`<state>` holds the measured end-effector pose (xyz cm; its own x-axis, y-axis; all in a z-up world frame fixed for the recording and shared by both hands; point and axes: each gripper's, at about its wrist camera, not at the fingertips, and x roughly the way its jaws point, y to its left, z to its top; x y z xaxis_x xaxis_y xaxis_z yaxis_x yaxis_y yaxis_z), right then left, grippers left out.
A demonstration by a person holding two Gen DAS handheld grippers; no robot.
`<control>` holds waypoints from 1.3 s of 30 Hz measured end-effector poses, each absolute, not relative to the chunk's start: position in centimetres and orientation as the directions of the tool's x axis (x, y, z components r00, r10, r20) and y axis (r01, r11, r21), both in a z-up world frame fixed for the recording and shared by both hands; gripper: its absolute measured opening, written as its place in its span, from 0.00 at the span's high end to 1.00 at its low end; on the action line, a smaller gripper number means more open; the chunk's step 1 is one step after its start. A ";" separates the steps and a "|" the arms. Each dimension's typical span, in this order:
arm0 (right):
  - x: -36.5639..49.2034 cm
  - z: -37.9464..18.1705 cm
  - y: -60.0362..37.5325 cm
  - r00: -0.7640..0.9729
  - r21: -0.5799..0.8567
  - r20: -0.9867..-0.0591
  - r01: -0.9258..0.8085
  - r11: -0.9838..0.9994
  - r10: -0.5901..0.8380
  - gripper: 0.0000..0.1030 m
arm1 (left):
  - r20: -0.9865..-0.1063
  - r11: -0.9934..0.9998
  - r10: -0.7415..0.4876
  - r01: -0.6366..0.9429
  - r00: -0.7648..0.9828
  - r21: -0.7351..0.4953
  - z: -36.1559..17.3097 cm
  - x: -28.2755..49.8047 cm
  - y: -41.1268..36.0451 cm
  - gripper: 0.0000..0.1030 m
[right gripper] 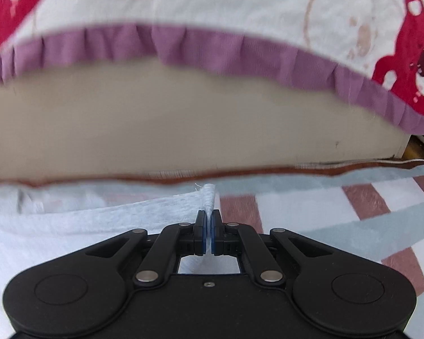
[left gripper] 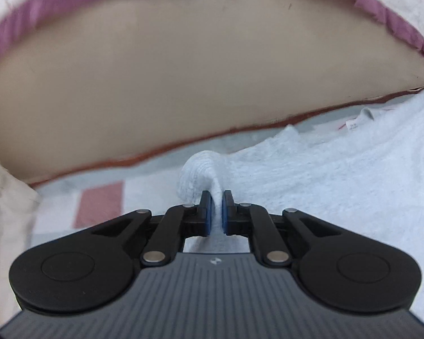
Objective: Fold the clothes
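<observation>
White ribbed knit, the garment (left gripper: 339, 175) lies on a checked cloth (right gripper: 339, 214) before a tan panel (left gripper: 183, 70), with a frilled, purple-edged cover (right gripper: 212, 48) hanging above. The left gripper (left gripper: 217, 210) is clamped on a bunched fold of the garment at its left edge; the right gripper (right gripper: 209, 233) pinches a thin corner at its right edge. Both have their pads nearly together with fabric between.

The garment's label (left gripper: 353, 125) shows near the far edge in the left view, so the neck end seems to point toward the panel. The span between the two held points runs left to right, along the panel; the true long axis I cannot tell, since most of the garment lies below both views.

As to progress, two far corners are held and the cloth between looks fairly flat. Whether layers are already doubled under it is hidden. This would fit a garment being spread flat or one mid-fold.
</observation>
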<state>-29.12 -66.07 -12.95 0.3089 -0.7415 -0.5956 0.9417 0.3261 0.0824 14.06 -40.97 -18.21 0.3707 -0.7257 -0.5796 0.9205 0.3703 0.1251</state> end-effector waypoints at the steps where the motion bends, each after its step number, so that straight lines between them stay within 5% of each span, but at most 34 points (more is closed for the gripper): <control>1: -29.1 -12.4 -66.0 0.315 0.088 -0.577 0.941 0.326 -0.754 0.98 | -0.559 0.385 -0.735 0.915 0.384 0.123 -17.9 13.6 -40.3 0.93; 6: -28.1 -10.1 -67.0 0.315 0.085 -0.516 0.944 0.318 -0.797 0.98 | -0.538 0.465 -0.729 0.883 0.423 0.065 -18.1 14.5 -41.1 0.92; 12: -26.9 -11.6 -68.5 0.215 0.036 -0.599 0.970 0.242 -0.771 0.95 | -0.584 0.657 -0.558 0.744 0.590 0.124 -18.2 18.6 -42.6 0.91; 14: -27.7 -12.1 -67.8 0.184 0.065 -0.639 0.980 0.186 -0.747 0.87 | -0.621 0.656 -0.588 0.755 0.518 0.008 -16.9 19.9 -40.1 0.89; 17: -28.8 -12.9 -66.8 0.142 0.103 -0.697 0.990 0.098 -0.703 0.75 | -0.676 0.618 -0.657 0.752 0.333 -0.230 -15.6 21.0 -34.6 0.64; 18: -29.3 -13.1 -66.2 0.138 0.119 -0.712 0.990 0.074 -0.689 0.74 | -0.696 0.622 -0.651 0.739 0.303 -0.260 -15.7 20.6 -32.9 0.63; 27: -38.2 -13.9 -49.4 0.216 0.291 -0.706 0.957 0.001 -0.674 0.64 | -0.771 0.645 -0.637 0.569 0.030 -0.510 -17.6 16.2 -22.3 0.63; 39: -41.8 -18.8 -44.7 0.418 0.641 -0.629 0.755 -0.133 -0.656 0.43 | -0.777 0.661 -0.624 0.476 -0.081 -0.581 -20.0 11.7 -19.9 0.60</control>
<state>-41.84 -44.69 -18.79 0.4180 -0.6558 -0.6287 0.7554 -0.1334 0.6415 11.74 -19.93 -20.00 -0.0807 -0.6244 -0.7769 0.4755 0.6609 -0.5806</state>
